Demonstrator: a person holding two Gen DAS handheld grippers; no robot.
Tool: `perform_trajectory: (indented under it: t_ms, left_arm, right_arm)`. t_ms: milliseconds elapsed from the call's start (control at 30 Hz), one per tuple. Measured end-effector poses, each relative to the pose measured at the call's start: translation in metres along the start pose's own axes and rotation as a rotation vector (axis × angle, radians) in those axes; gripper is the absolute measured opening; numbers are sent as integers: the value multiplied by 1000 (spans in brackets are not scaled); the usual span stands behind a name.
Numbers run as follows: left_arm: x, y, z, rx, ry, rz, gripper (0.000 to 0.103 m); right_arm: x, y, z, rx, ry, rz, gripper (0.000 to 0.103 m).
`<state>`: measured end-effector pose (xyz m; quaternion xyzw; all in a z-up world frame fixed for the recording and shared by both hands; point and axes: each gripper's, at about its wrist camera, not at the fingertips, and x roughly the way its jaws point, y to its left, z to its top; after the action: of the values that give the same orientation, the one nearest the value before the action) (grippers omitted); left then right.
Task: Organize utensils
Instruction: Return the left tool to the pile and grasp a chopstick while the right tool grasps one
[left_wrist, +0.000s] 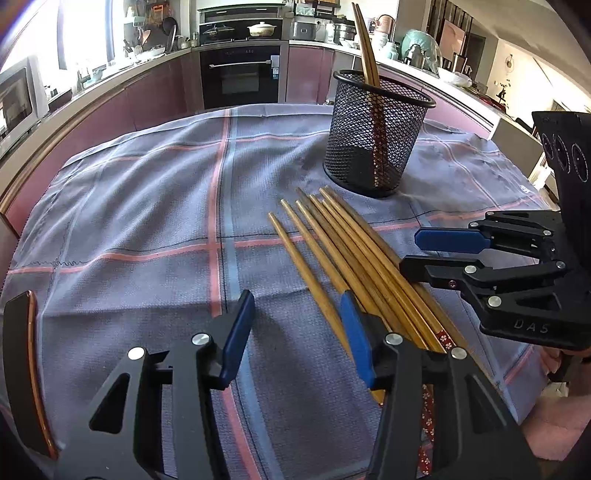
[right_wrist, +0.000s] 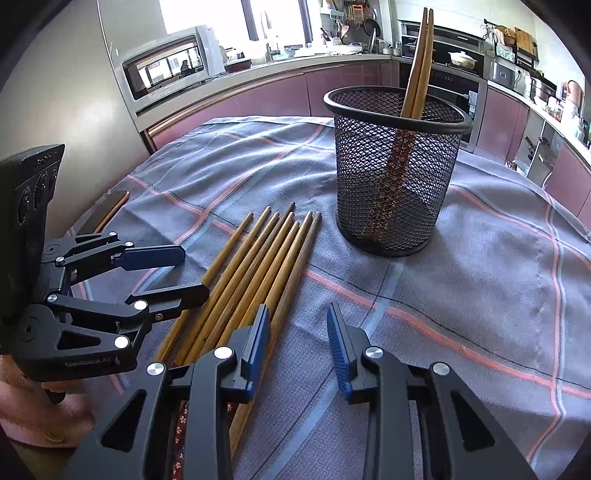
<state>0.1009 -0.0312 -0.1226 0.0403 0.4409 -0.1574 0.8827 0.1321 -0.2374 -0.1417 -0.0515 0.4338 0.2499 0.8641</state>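
Note:
Several wooden chopsticks (left_wrist: 343, 254) (right_wrist: 258, 266) lie side by side on the plaid cloth, tips toward a black mesh cup (left_wrist: 376, 136) (right_wrist: 399, 177). Two chopsticks (left_wrist: 365, 48) (right_wrist: 419, 62) stand in the cup, leaning on its rim. My left gripper (left_wrist: 295, 332) (right_wrist: 192, 275) is open at the left edge of the bundle; its right pad (left_wrist: 356, 339) overlaps the outermost stick and only cloth shows between the pads. My right gripper (right_wrist: 297, 332) (left_wrist: 410, 254) is open at the bundle's right edge, left pad (right_wrist: 258, 343) beside the outer stick.
A grey cloth (left_wrist: 147, 221) with pink and blue stripes covers the table. A dark phone (left_wrist: 26, 369) (right_wrist: 110, 210) lies at the table's left edge. A pink sleeve (right_wrist: 33, 406) shows behind the left gripper. Kitchen counters and an oven (left_wrist: 240, 74) stand beyond.

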Motion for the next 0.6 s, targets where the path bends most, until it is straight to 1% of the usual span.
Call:
perform_trajectory:
  t_ms: [67,133,200,267,367,467,600]
  left_arm:
    - [0,0,0,8,4,0,42]
    - [1,1,0,13,9,-1,37]
    - [0,3,1,12,15,-11,32]
    - [0,6,1,6,20,-20,30]
    - [2,8,2,0,30,-32,30]
    - [4,4,3,17,29,-15,31]
    - [6,5,5,-3,29,-17,30]
  right_arm:
    - [0,1,0,-10,3,-6,30]
    - [0,2,1,-19,8,-8,26]
    - [1,6,2,-34,12,-14,25]
    - [1,8,3,-47,16,-23,24]
    - [6,10,6,-46,31,-26,22]
    - [13,18,8,-80,34,-62,19]
    - [16,15,10,-57,27,-42,11]
